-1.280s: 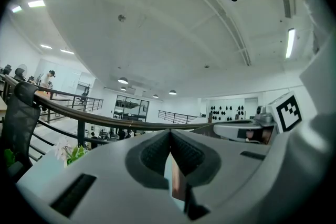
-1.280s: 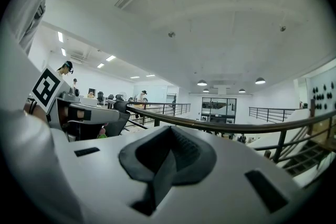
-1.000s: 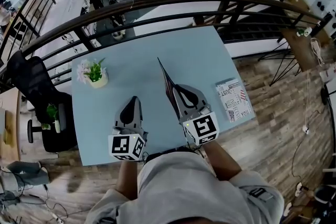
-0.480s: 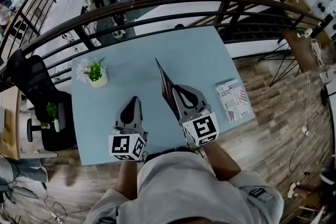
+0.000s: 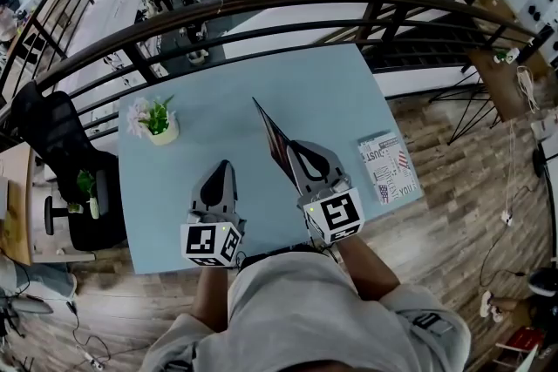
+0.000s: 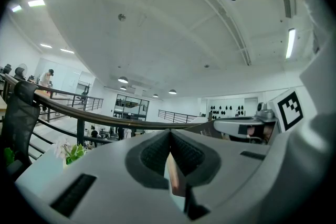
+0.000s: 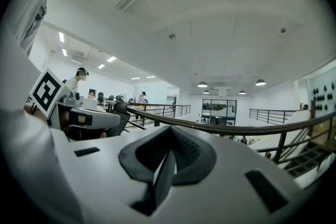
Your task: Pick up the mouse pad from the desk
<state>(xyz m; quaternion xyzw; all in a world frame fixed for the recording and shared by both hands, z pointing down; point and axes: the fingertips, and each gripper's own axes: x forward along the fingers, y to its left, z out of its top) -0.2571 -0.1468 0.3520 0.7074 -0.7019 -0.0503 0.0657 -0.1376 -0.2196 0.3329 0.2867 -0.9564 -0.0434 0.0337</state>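
Note:
The mouse pad (image 5: pixel 272 135) is a thin dark sheet lifted off the light blue desk (image 5: pixel 336 91) and seen nearly edge-on, slanting away to the upper left. My right gripper (image 5: pixel 295 151) is shut on its near edge. In the right gripper view the pad (image 7: pixel 164 178) runs as a dark strip between the closed jaws of the right gripper (image 7: pixel 170 131). My left gripper (image 5: pixel 223 165) hovers beside it on the left, shut with nothing in it. In the left gripper view the left gripper (image 6: pixel 170 134) has its jaws together, and the pad (image 6: pixel 207 128) shows off to the right.
A small potted plant (image 5: pixel 157 122) stands at the desk's far left. A printed booklet (image 5: pixel 389 166) lies near the right edge. A dark railing (image 5: pixel 288 4) runs behind the desk, and an office chair (image 5: pixel 61 161) sits to the left.
The pad's far corner has swung slightly to the left in the head view. Both grippers have stayed where they were.

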